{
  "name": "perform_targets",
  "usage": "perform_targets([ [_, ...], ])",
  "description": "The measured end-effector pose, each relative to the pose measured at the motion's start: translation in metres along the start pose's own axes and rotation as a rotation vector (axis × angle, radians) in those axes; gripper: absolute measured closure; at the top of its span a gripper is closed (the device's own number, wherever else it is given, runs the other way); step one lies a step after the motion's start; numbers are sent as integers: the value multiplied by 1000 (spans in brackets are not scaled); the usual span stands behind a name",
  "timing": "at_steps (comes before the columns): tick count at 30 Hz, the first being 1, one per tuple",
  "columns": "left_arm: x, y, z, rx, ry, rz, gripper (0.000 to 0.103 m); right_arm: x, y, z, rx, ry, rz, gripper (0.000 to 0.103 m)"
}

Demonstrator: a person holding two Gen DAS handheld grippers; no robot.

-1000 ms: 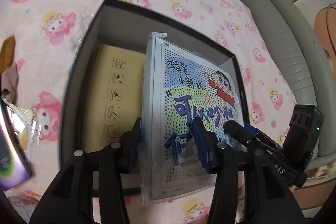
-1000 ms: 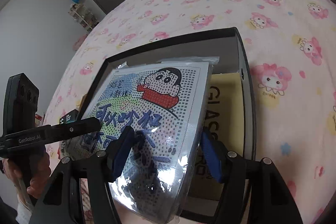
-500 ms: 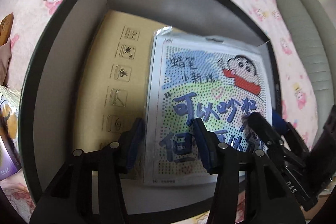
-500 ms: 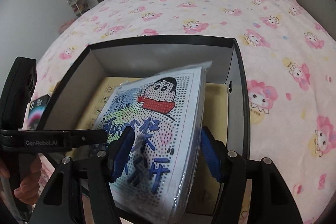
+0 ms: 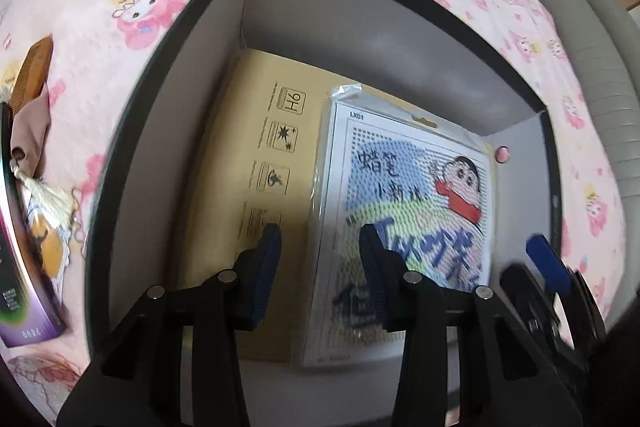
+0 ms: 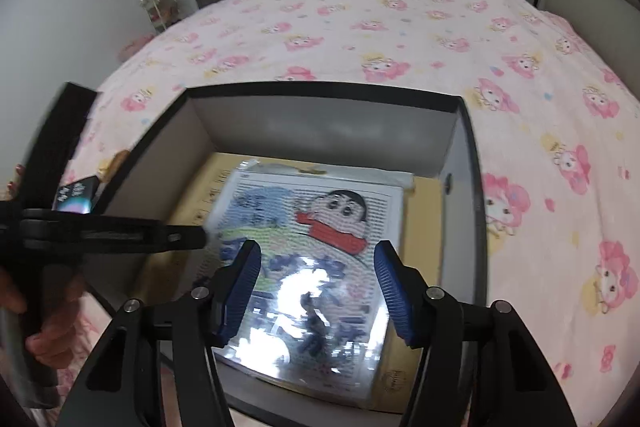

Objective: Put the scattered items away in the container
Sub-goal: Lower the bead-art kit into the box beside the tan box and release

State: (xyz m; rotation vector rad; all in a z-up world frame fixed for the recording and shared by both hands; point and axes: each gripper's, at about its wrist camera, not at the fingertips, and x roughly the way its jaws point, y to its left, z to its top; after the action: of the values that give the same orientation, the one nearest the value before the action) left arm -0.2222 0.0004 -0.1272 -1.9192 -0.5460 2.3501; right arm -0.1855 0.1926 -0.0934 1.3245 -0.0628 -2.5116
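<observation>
Cartoon packet (image 5: 404,211) lies flat in black box (image 5: 168,39) on bed, atop tan carton (image 5: 224,163). Left claw (image 5: 318,241) narrowing, empty; right claw (image 6: 316,267) closing, apart, gripping nothing.

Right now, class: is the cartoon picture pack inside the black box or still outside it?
Inside. The cartoon pack lies flat on the tan carton, with the black box's walls rising around it on all sides.
</observation>
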Motion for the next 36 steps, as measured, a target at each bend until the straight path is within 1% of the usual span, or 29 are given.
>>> perform_targets([
  [1, 4, -1, 1, -5, 19, 9, 67, 1, 0, 0, 3, 14, 19, 51],
  [2, 10, -4, 1, -4, 47, 6, 68, 5, 0, 0, 8, 40, 35, 51],
  [3, 13, -7, 0, 1, 63, -8, 69, 8, 0, -2, 12, 61, 39, 52],
  [6, 16, -21, -4, 51, 85, -6, 68, 24, -3, -8, 28, 149, 27, 54],
  [8, 20, -30, -7, 78, 124, -63, 68, 32, -3, -11, 34, 194, 40, 56],
  [9, 22, -34, -8, 91, 139, -83, 66, 34, -2, -12, 38, 207, 49, 56],
  [11, 21, -43, -12, 148, 131, -46, 66, 38, -3, -15, 65, 228, 69, 56],
  [12, 20, -44, -13, 159, 129, -43, 66, 39, -3, -16, 70, 230, 73, 56],
  [13, 17, -42, -12, 150, 126, -58, 66, 38, -3, -16, 69, 223, 72, 56],
  [14, 13, -35, -10, 112, 120, -92, 66, 36, -2, -16, 66, 210, 69, 56],
  [16, 6, -25, -6, 57, 86, -113, 67, 27, 0, -10, 48, 156, 35, 56],
  [17, 3, -20, -4, 40, 65, -94, 67, 25, -1, -8, 37, 138, 16, 56],
  [18, 2, -18, -1, 25, 53, -67, 69, 23, 0, -2, 21, 117, -15, 56],
  [19, 3, -17, 1, 14, 52, -60, 70, 23, 0, 5, 6, 103, -51, 56],
  [21, 8, -17, 7, -16, 72, -83, 70, 27, -1, 15, 14, 122, -68, 56],
  [24, 17, -20, 11, -37, 111, -122, 70, 43, 1, 29, 21, 165, -49, 56],
  [25, 21, -21, 10, -36, 122, -119, 70, 50, 2, 30, 24, 193, -50, 56],
  [29, 25, -24, 6, -12, 134, -126, 69, 54, -2, 26, 27, 247, -20, 56],
  [31, 24, -26, 3, 6, 142, -140, 64, 58, -3, 19, 14, 275, -32, 56],
  [32, 24, -26, 1, 12, 145, -145, 63, 60, -6, 15, 18, 284, -34, 56],
  [33, 23, -25, -1, 19, 144, -150, 63, 58, -8, 13, 27, 287, -27, 56],
  [35, 16, -19, -5, 0, 129, -167, 63, 54, -10, 11, 36, 282, -12, 56],
  [36, 8, -16, -9, -3, 93, -180, 63, 50, -11, 11, 46, 273, 5, 56],
])
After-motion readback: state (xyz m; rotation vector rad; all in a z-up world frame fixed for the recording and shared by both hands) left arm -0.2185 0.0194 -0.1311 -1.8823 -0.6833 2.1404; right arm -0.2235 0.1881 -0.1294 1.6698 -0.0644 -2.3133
